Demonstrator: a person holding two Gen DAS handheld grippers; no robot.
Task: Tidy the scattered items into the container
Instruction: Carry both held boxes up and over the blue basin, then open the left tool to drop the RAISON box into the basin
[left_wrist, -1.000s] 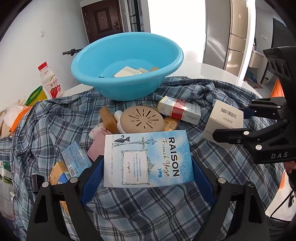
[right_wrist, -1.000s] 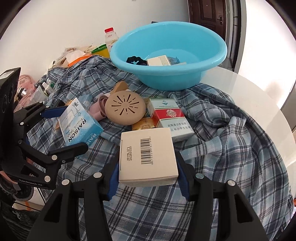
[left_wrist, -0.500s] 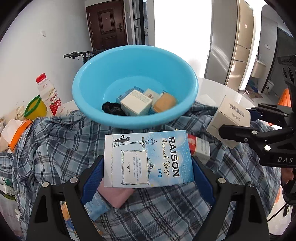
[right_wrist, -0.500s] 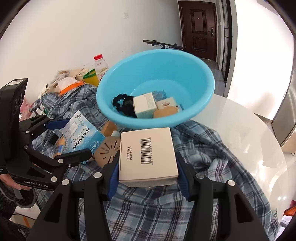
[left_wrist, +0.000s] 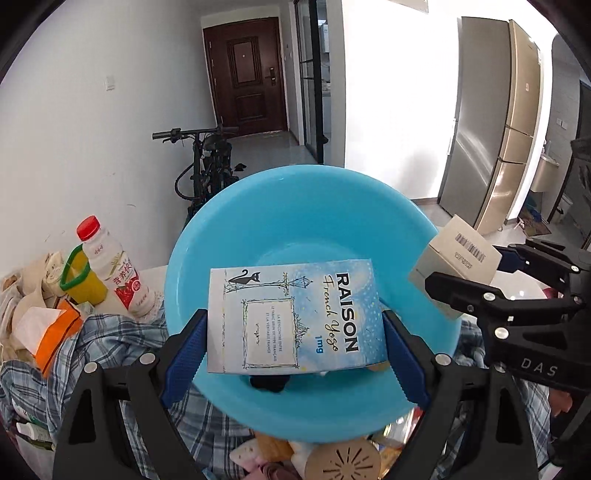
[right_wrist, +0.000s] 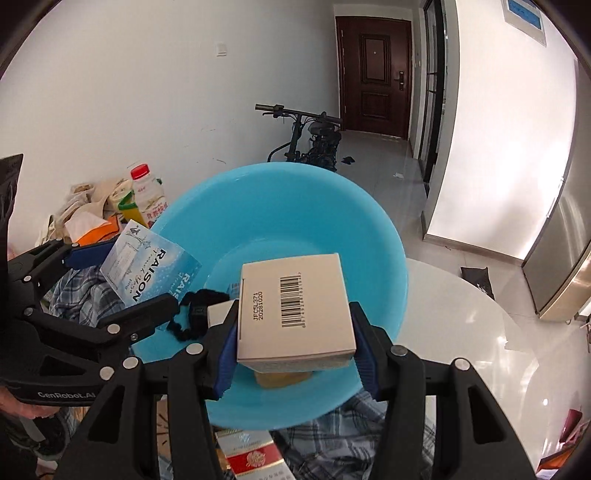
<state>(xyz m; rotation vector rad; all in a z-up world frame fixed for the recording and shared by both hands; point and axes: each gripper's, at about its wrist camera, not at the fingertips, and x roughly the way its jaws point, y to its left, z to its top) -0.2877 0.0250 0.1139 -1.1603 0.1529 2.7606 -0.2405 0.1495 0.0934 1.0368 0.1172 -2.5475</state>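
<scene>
Blue basin (left_wrist: 314, 206) sits on a plaid cloth (left_wrist: 122, 332) over a white round table (right_wrist: 461, 325), and both grippers hang above its bowl. Left gripper (left_wrist: 295, 332) has its blue-padded fingers (left_wrist: 186, 347) clamped on the short edges of a pale blue RAISON box (left_wrist: 295, 317), held flat and face up over the near half of the basin. Right gripper (right_wrist: 295, 332) is closed on a beige barcode box (right_wrist: 295, 306), also over the basin interior, nearer its right rim. Inside the basin, under the boxes: a black scrunchie (right_wrist: 192, 314), a small white box (right_wrist: 218, 314) partly hidden by the right gripper, and a tan bar (right_wrist: 282, 378) beneath the barcode box.

Outside the rim, on the cloth in front: a round tan perforated disc (left_wrist: 343, 461) and a red and white carton (right_wrist: 255, 461). To the left stand a red-capped bottle (left_wrist: 110, 266), a yellow cup with a green handle (left_wrist: 79, 280), and an orange pack (left_wrist: 55, 328) among paper bags. A bicycle (left_wrist: 207, 166) leans by the far wall before a dark door (left_wrist: 247, 77).
</scene>
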